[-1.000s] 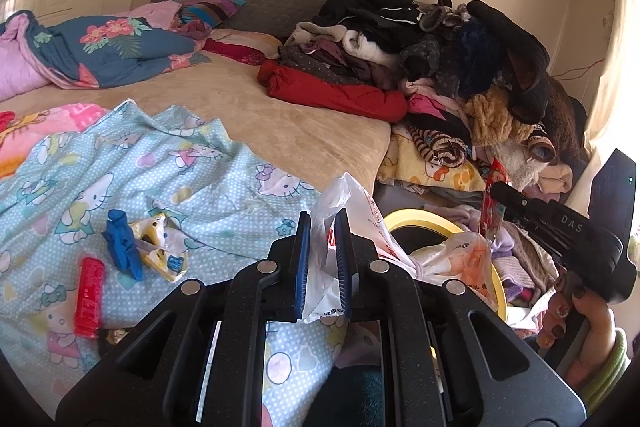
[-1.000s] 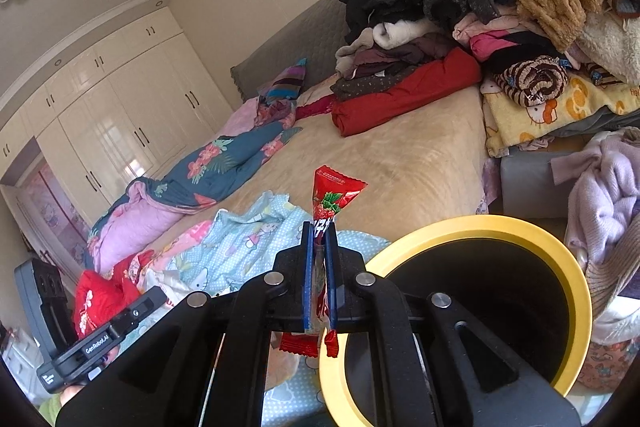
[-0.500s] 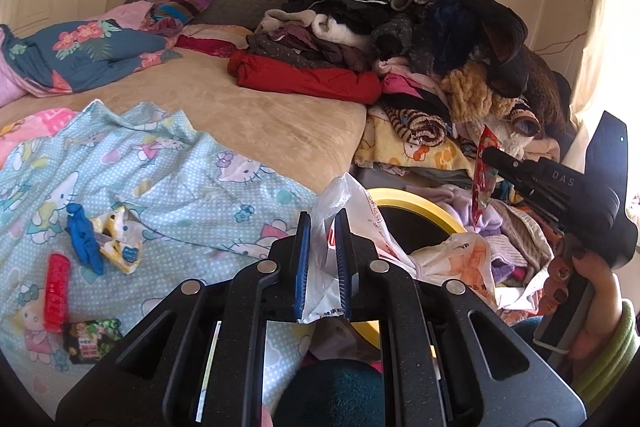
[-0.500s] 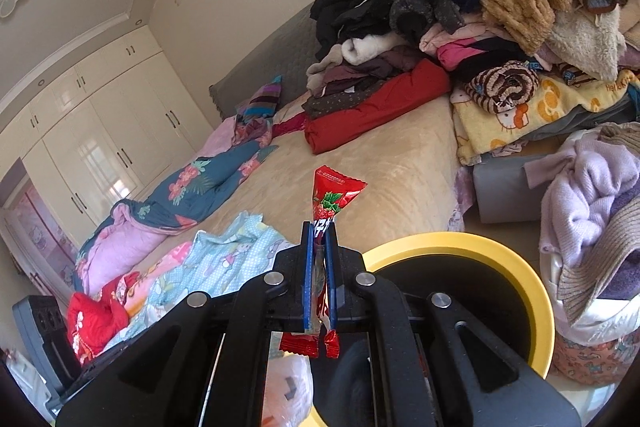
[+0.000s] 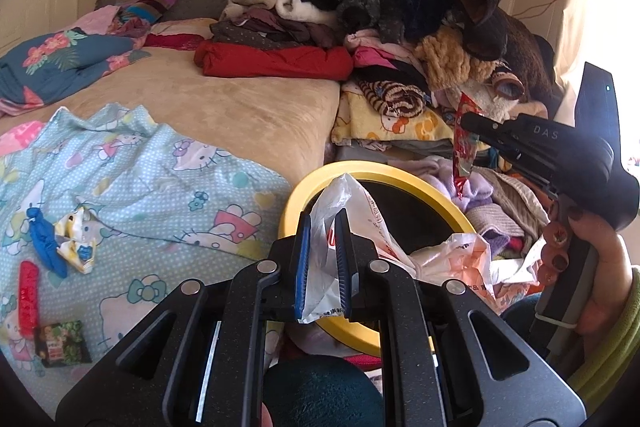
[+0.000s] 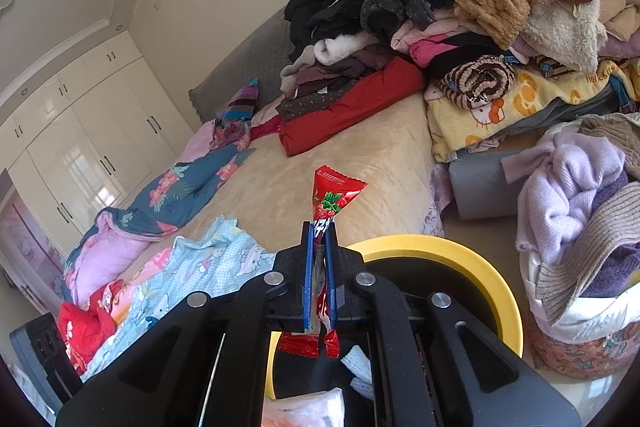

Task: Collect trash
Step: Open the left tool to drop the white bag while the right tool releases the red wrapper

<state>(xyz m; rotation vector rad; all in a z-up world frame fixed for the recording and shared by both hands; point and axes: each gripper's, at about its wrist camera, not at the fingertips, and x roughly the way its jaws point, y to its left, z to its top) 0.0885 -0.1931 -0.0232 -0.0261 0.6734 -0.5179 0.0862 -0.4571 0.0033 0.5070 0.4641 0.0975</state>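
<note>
Taking the yellow-rimmed bin (image 5: 400,183) beside the bed as the landmark: well to its left, 4 scraps wait on the blue patterned sheet (image 5: 160,187), namely a red wrapper (image 5: 29,297), a dark packet (image 5: 60,343), a blue scrap (image 5: 44,245) and a crumpled yellow-white wrapper (image 5: 76,243). At the bin's near rim, the left gripper (image 5: 322,263) is pinching a white plastic bag (image 5: 340,227), probably to drop it in. Over the bin's right side, the right gripper (image 6: 319,283) is pressed tight on a red snack wrapper (image 6: 332,199), seemingly headed there too.
</note>
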